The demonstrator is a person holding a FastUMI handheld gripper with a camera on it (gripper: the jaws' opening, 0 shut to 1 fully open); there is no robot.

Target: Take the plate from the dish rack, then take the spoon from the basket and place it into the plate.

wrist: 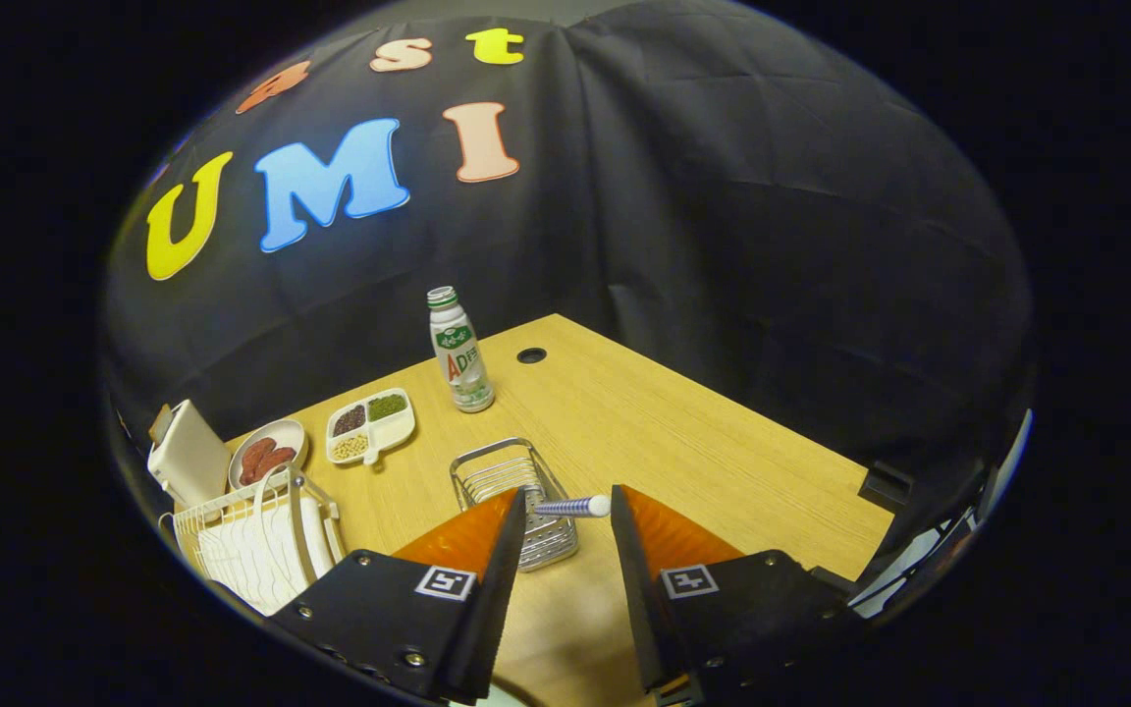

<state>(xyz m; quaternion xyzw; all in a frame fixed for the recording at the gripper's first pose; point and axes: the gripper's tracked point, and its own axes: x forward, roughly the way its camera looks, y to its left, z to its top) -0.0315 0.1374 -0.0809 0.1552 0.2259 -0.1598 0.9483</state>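
claw: we are seeing the gripper [568, 503] standing wide open, gripping nothing.
spoon: we are spotting the spoon [573, 507] handle lying crosswise in the gap at the fingertips, rounded white end towards the right finger; contact hard to tell.
basket: small wire basket [516, 496], shiny metal, sitting just ahead of the left finger, the spoon sticking out of it.
rack: white wire dish rack [256, 535] off beside the left finger, ribbed.
plate: we are not making it out clearly.
table: pale wood-grain table [683, 442].
bottle: upright plastic bottle [459, 351] beyond the basket.
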